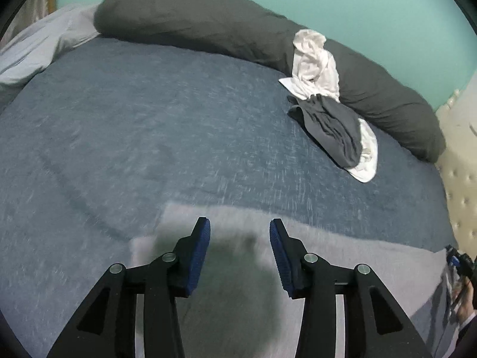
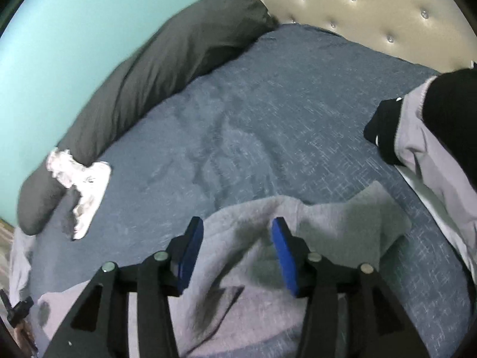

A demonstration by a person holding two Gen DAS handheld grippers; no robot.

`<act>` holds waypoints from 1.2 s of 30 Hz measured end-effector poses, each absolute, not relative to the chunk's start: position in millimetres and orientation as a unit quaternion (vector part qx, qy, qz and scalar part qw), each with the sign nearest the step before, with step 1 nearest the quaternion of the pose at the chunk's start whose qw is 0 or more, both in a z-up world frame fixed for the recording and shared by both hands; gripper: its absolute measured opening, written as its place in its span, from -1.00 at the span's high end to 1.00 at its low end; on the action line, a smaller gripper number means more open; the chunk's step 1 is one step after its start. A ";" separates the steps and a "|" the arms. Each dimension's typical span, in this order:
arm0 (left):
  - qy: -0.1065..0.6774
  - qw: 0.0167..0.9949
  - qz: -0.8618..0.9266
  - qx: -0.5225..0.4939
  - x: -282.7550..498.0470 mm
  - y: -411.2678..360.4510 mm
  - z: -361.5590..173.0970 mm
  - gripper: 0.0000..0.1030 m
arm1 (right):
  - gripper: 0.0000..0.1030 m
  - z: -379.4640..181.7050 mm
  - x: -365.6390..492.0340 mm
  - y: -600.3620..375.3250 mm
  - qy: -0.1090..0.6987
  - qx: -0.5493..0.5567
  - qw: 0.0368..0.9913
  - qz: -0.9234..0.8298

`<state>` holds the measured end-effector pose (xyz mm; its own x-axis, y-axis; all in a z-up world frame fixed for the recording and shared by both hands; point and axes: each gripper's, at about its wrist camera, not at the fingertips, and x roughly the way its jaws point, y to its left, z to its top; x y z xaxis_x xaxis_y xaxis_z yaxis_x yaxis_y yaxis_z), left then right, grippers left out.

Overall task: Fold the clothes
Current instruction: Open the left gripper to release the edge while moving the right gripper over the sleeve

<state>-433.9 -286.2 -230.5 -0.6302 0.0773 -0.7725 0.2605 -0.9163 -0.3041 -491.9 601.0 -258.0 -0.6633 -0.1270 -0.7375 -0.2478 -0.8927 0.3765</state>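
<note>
Blue pads (image 1: 199,256) of the left gripper (image 1: 240,232) are being held apart at a middling gap, nothing pinched between them; a light grey garment (image 1: 328,256) is lying flat on the blue bedspread (image 1: 149,137) directly under and ahead of the tips, blurred. Whether the tips are touching the cloth cannot be told.

Right gripper (image 2: 237,229) is likewise being held partly open, empty, its pads (image 2: 284,256) poised over the same grey garment (image 2: 256,223), which is seen rumpled here, with one corner reaching out ahead and to the right of the tool.

Far ahead of the left gripper and to its right, a heap of white cloth (image 1: 313,62) and dark grey cloth (image 1: 334,125) is being propped against a long dark bolster (image 1: 190,21). From the right gripper, that heap (image 2: 80,185) is lying far off to the left.

To the right of the right gripper, a pile of grey and black clothing (image 2: 417,131) is resting at the bed's edge. Beyond it, a tufted cream headboard (image 2: 357,3) is being seen.
</note>
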 end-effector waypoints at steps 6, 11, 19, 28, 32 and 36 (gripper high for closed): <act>0.255 0.054 -0.867 0.425 -369.5 -303.2 -255.1 0.03 | 0.04 -285.8 -447.3 605.7 0.284 -0.420 0.026 0.862; 0.319 0.053 -0.844 0.429 -335.2 -301.3 -291.9 0.02 | -0.26 -314.7 -427.3 602.0 0.358 -0.430 0.007 0.828; 0.375 0.048 -0.824 0.421 -314.5 -290.3 -319.6 -0.24 | -0.35 -339.7 -427.3 595.2 0.422 -0.411 0.007 0.808; 0.404 0.045 -0.825 0.393 -327.8 -295.5 -328.6 -0.34 | -0.40 -344.3 -451.6 590.8 0.410 -0.404 0.011 0.818; 0.433 0.053 -0.825 0.359 -325.0 -302.7 -326.7 -0.34 | -0.43 -345.2 -457.3 586.7 0.397 -0.405 0.013 0.824; 0.433 0.051 -0.829 0.351 -322.2 -302.7 -323.2 -0.44 | -0.43 -346.2 -464.0 582.6 0.388 -0.403 0.015 0.829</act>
